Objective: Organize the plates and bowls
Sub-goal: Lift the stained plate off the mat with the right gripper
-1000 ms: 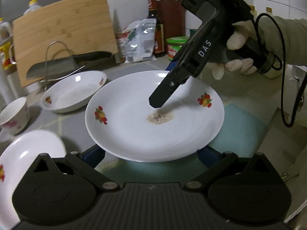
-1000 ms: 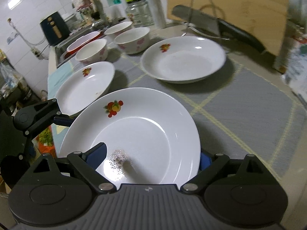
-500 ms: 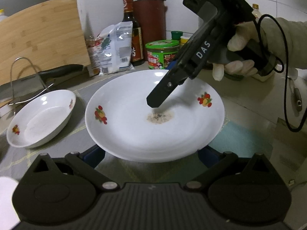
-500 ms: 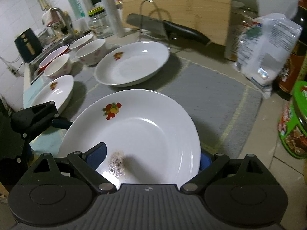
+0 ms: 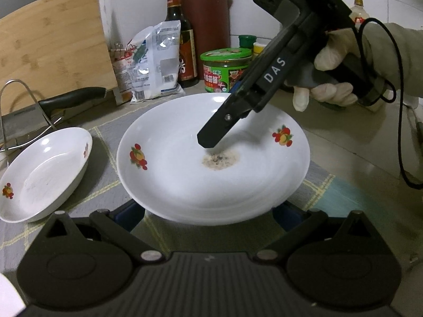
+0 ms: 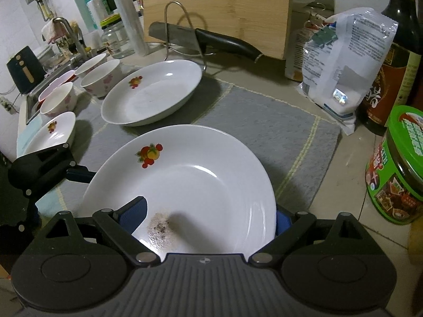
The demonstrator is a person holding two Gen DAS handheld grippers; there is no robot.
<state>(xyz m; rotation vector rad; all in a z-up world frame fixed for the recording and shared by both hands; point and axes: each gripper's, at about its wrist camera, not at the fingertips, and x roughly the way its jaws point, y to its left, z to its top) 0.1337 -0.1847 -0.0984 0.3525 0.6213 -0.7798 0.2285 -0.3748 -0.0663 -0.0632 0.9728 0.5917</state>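
A white plate with fruit prints [image 5: 185, 174] and a brown speckled smear at its middle is held above the grey mat. My right gripper [image 6: 208, 216] is shut on the plate's rim, one finger [image 5: 219, 129] inside the dish and one under it. My left gripper [image 5: 208, 214] sits at the plate's near edge, its blue pads [image 5: 129, 211] showing below the rim on both sides; the jaws look spread and I cannot tell if they touch the plate. A second white plate [image 6: 150, 95] lies on the mat to the left. A smaller plate [image 6: 50, 134] and three bowls [image 6: 100, 76] stand further left.
A grey mat [image 6: 253, 129] covers the counter. A knife on a wire rack [image 6: 201, 39] and a bamboo board [image 6: 216, 5] stand behind. A white bag [image 6: 341, 60], a dark sauce bottle [image 6: 396, 52] and a green-lidded jar [image 6: 399, 169] crowd the right. A sink [image 6: 53, 76] is far left.
Both grippers and the held plate have moved to the right along the counter. The bowls and small plate have slid out of the left wrist view; the jar and bottle have come closer.
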